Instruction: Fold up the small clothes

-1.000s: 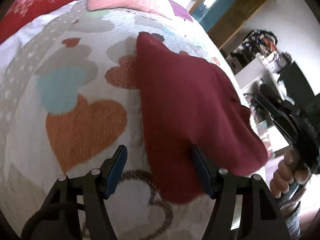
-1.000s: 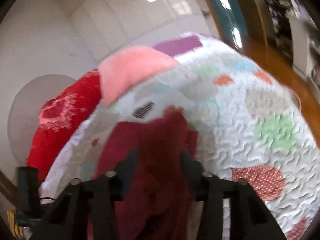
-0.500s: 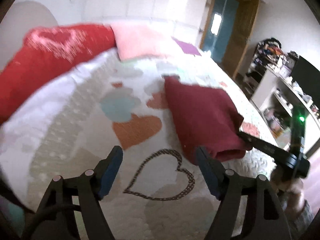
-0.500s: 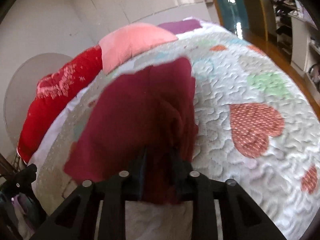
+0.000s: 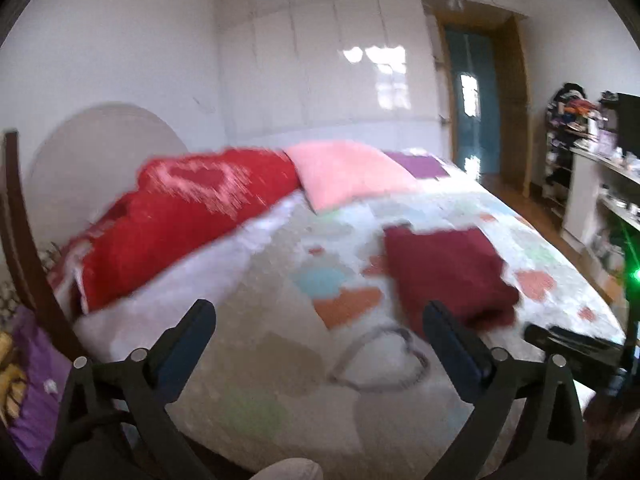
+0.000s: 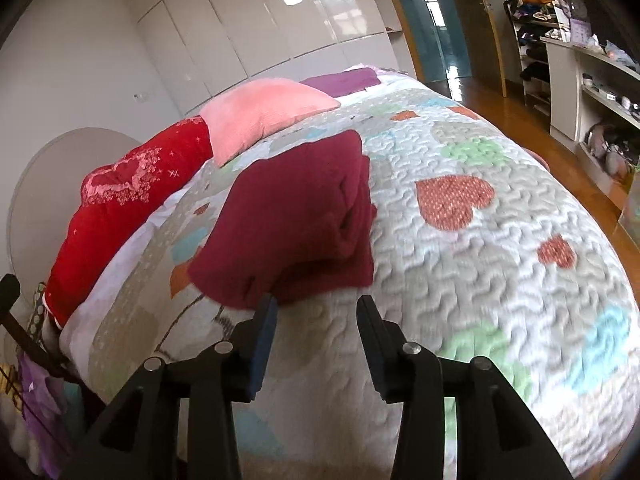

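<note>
Item: dark red garment [image 6: 296, 216], folded into a thick, roughly oblong bundle, lying on the heart-patterned quilt [image 6: 480, 264] toward the middle of the bed. Its long axis is running from the near edge of the bed, where I am standing, up toward the pillow end. Layered fold edges are showing along its right side; the near corners are looking rounded and a little loose. I am judging the fold as done or nearly so.

Relation to my grippers: the bundle is lying straight ahead of my right gripper [image 6: 316, 316] and slightly to its left, its near edge just beyond the fingertips. From my left gripper [image 5: 320, 320] it is lying ahead and off to the right, well apart. The right hand is the nearer one for any tidying or lifting.

Right gripper: jaws standing moderately apart, holding nothing. I cannot tell whether the left fingertip is grazing the near hem.

Left gripper: jaws spread wide, holding nothing, hanging above the quilt near the edge of the bed.

Surroundings: red heart pillow [image 6: 132, 200] and pink pillow [image 6: 264, 112] are resting at the head end, beyond the garment. Cluttered shelves [image 6: 592, 72] are standing along the wall to the right.
</note>
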Demonstrator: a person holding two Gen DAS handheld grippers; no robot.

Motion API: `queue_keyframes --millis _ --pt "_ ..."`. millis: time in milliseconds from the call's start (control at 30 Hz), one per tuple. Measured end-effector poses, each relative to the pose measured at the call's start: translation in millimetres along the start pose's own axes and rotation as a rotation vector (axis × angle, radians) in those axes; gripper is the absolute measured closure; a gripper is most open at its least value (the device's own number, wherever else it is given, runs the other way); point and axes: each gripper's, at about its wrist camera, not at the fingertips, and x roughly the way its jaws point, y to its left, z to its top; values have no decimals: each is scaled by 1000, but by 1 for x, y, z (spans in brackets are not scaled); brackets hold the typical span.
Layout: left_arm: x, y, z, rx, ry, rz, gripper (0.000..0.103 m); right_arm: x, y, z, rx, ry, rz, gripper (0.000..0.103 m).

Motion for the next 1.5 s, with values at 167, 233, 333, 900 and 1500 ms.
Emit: queue_keyframes --millis 167,233,333,900,1500 --pt "6 -7 -20 1 119 -75 0 -15 18 -16 -81 7 -72 43" --pt "9 -11 -25 9 149 -97 0 -17 21 -20 -103 9 -100 39" --pt "18 -14 -32 8 199 -119 0 -14 22 -23 -115 21 -119 38" --pt "30 -18 -47 -3 276 -144 0 -3 15 -17 -95 28 -110 38" --pt "65 10 -62 -77 363 -119 0 156 -18 123 36 130 -129 37"
